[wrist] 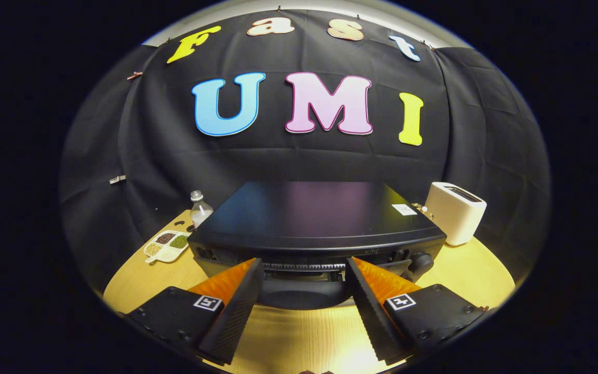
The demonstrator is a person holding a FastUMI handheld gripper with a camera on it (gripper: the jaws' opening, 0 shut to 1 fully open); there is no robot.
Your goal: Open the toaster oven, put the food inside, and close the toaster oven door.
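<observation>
Two spread gripper [304,270] fingers before toaster oven [314,223], white toaster [454,213] beside.

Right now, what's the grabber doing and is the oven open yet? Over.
Gripper open, fingers spread just before the toaster oven front. Door state unclear from above. Nothing between fingers and oven.

The round pale wooden worktop [299,337] carries a black toaster oven [314,223], white toaster [454,212], clear bottle [200,209] and white divided dish [166,245].
</observation>
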